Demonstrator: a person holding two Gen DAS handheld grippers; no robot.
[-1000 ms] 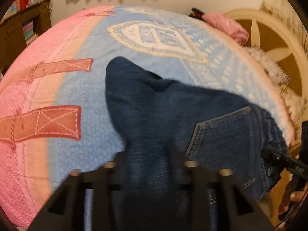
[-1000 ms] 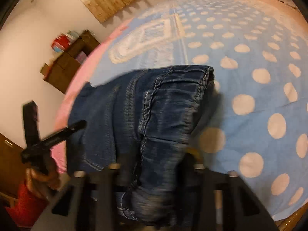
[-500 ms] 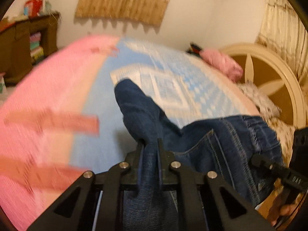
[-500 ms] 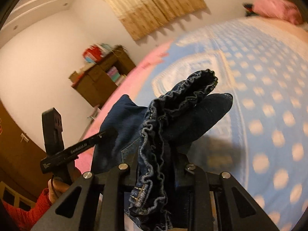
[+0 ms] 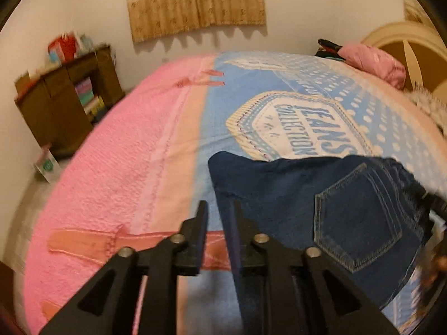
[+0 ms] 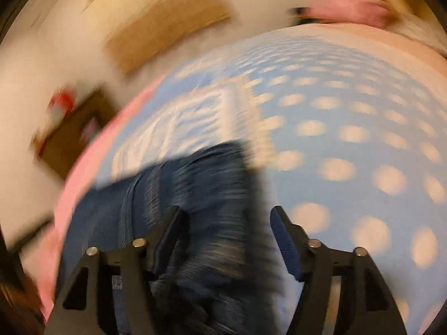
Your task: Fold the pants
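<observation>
The dark blue jeans [image 5: 321, 203] lie folded on the bed near its front edge, back pocket facing up at the right. My left gripper [image 5: 218, 209] sits at the jeans' left edge with a narrow gap between its jaws; the right finger [image 5: 233, 223] touches the denim edge and nothing is held between the jaws. In the blurred right wrist view the jeans [image 6: 195, 195] lie under and in front of my right gripper [image 6: 226, 217], whose jaws stand wide apart and hold nothing.
The bed cover is pink on the left [image 5: 111, 167] and blue with pale dots and a "JEANS COLLECTION" badge [image 5: 301, 131]. A pink pillow [image 5: 371, 61] lies by the cream headboard [image 5: 405, 39]. A brown shelf [image 5: 64, 103] stands by the left wall.
Both grippers held the jeans lifted off the bed half a second ago. Now the jeans lie flat, both grippers have let go, and the right jaws have opened wide.
</observation>
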